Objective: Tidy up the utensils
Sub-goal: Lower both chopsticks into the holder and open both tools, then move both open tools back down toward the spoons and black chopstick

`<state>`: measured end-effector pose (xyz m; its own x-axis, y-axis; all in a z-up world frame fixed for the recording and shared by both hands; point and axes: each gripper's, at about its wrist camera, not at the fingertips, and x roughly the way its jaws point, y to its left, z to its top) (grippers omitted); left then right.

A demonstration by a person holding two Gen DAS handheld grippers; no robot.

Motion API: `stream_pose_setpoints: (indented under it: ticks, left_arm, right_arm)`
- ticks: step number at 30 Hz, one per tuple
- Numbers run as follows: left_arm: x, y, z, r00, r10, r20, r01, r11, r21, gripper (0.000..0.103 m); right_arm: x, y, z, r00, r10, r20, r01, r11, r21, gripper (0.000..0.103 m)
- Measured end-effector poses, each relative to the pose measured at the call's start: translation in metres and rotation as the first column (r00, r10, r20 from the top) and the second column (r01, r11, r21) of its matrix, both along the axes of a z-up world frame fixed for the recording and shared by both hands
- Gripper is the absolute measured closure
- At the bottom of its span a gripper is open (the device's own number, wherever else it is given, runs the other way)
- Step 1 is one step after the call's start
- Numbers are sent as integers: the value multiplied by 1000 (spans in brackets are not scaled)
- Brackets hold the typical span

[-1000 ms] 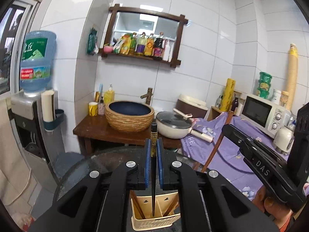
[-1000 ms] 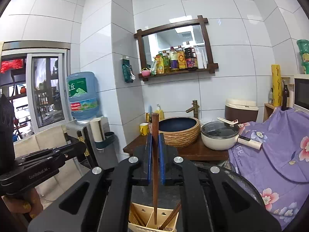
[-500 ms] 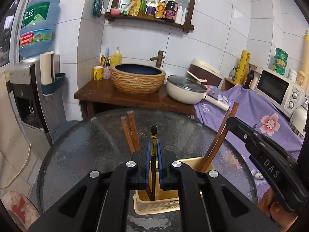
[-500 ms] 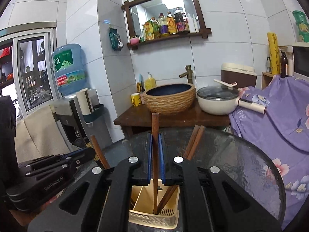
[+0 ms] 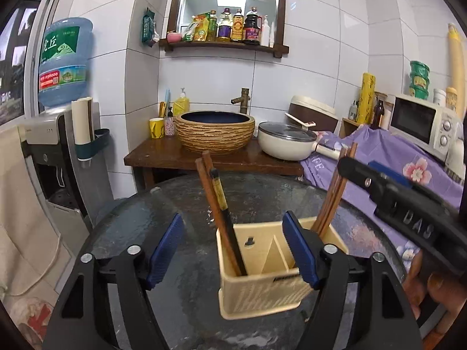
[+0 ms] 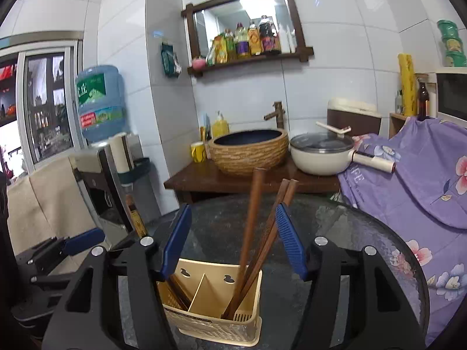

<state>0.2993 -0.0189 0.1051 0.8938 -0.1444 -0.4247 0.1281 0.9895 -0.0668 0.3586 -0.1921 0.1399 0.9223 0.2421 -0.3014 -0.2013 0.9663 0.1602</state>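
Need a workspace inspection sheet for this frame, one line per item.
Surface: round dark glass table, holder standing on it.
Job's things: beige plastic two-compartment utensil holder; brown wooden chopsticks leaning in its compartments, one black-tipped chopstick in the left one.
Clutter: nothing seen on the table.
Grippers: left hand-held gripper open; right hand-held gripper open, both empty.
Cables: nothing seen.
Surroundings: woven-look basin, white lidded pan, microwave, water dispenser.

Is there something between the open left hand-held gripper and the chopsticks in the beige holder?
Nothing visible blocks it. The left hand-held gripper is open just in front of the holder, and the chopsticks lean in the holder's left compartment, between its fingers. The right hand-held gripper is open too.
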Motion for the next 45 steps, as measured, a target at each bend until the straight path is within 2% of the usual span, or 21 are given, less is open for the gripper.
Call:
stream_pose_setpoints:
  ticks: [2, 7, 10, 13, 18, 24, 27, 29, 34, 41, 45]
  left_arm:
    - [-11, 1, -8, 1000, 9, 7, -9, 1000, 11, 21]
    - [-32, 8, -38, 999, 21, -46, -21, 1000, 13, 14]
    - [-39, 10, -57, 995, 26, -95, -24, 1000, 20, 13]
    - [-45, 11, -73, 990, 29, -136, -24, 999, 34, 13]
    - [-50, 16, -98, 978, 28, -205, -29, 1000, 2, 13]
    - [-54, 18, -116, 967, 32, -253, -34, 999, -4, 13]
    - [-57, 18, -122, 962, 29, -273, -33, 999, -10, 15]
    - [-61, 17, -125, 959, 12, -285, -18, 1000, -19, 21]
    - [-71, 9, -133, 951, -16, -308, 17, 1000, 0, 28]
    - [-94, 3, -149, 929, -55, -366, 65, 998, 17, 40]
    - [-107, -3, -156, 913, -94, -397, 110, 994, 18, 44]
  right_arm:
    - [-10, 0, -2, 1000, 4, 0, -4, 1000, -7, 43]
    - [-37, -2, -19, 999, 16, -38, -15, 1000, 10, 43]
    - [-50, -2, -36, 996, 17, -83, -16, 1000, 21, 43]
    - [-62, -1, -54, 992, 24, -120, -25, 1000, -6, 43]
    - [-65, -8, -85, 975, 31, -218, -34, 999, -11, 43]
    - [-70, -19, -116, 957, 25, -290, -32, 999, -18, 43]
    - [-73, -24, -127, 949, 15, -314, -29, 999, -40, 43]
    - [-77, -27, -135, 943, 17, -332, -34, 998, -47, 43]
    - [-90, -21, -152, 927, 51, -371, -88, 992, -85, 43]
    - [-105, -14, -182, 888, 28, -459, -107, 983, -147, 49]
    - [-111, -10, -191, 871, 20, -491, -117, 979, -169, 51]
